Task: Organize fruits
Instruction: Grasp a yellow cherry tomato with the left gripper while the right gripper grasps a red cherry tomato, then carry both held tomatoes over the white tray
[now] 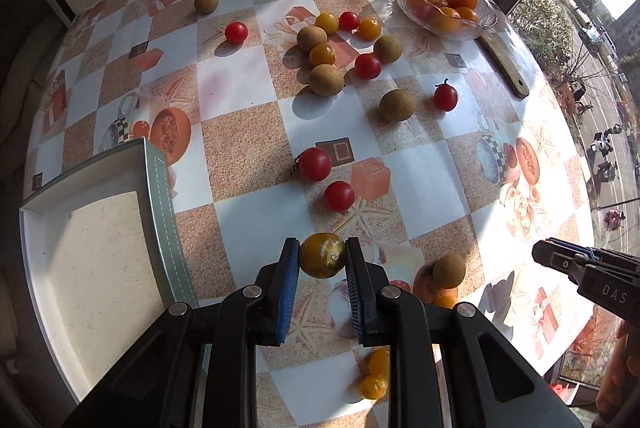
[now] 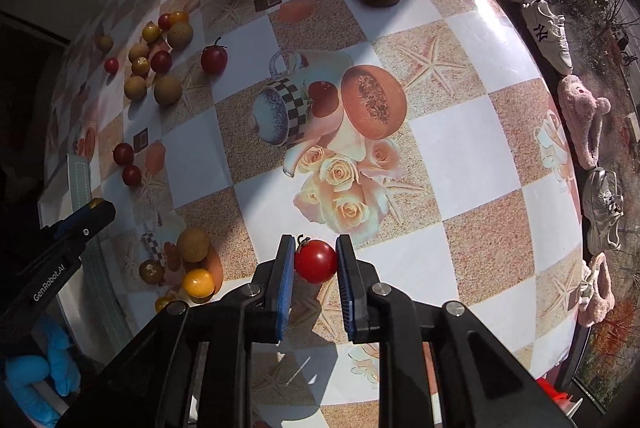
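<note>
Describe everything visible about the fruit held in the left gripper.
The yellow cherry tomato is small, round and smooth, olive-gold with a darker shaded underside and a pale stem scar facing the camera. It sits between the blue pads of the left gripper, both pads touching its sides. It lies just right of the white tray; whether it is lifted off the tablecloth is unclear.

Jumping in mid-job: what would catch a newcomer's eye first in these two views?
Each gripper pinches a small tomato: the left gripper a yellow tomato beside the empty tray, the right gripper a red tomato near the table's front edge. Beyond them, loose fruit dots the checked tablecloth, with a glass bowl of oranges at the far side.
</note>
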Demonstrator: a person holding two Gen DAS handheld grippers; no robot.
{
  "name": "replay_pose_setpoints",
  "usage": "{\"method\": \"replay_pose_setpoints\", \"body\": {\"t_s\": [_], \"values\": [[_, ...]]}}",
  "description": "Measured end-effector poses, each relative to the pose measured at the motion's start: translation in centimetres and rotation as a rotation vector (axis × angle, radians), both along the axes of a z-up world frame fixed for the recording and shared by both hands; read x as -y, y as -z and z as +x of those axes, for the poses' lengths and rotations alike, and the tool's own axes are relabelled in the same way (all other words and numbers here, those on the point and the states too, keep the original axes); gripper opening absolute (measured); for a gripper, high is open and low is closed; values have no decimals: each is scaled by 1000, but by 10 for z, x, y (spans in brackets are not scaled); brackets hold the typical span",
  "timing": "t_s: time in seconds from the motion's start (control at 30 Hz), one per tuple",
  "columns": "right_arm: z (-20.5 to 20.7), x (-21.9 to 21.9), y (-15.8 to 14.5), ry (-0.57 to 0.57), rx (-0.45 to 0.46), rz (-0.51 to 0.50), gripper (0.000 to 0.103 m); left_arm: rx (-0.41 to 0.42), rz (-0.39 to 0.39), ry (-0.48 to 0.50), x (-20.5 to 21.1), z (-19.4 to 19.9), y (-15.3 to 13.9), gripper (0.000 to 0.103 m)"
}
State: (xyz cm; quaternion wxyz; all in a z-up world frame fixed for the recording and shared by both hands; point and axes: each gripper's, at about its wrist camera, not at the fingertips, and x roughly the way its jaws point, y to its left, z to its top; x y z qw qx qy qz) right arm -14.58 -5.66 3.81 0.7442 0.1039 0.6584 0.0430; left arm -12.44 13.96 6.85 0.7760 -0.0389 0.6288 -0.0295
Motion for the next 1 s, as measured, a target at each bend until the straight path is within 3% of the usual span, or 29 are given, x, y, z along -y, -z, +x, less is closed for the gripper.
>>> {"method": "replay_pose_setpoints", "body": {"t_s": [0.3,0.6,1.0], "values": [[-13,-15,-18,-65,7,22,23,42,-4,-55,-45,-34,-25,25],[-19,-100,-30,-189,20,69,23,28,21,-135,-99,-67,-27,25],[-21,-206,-31,-341,25,105,23,-20,56,-235,-168,-106,-4,25]]}}
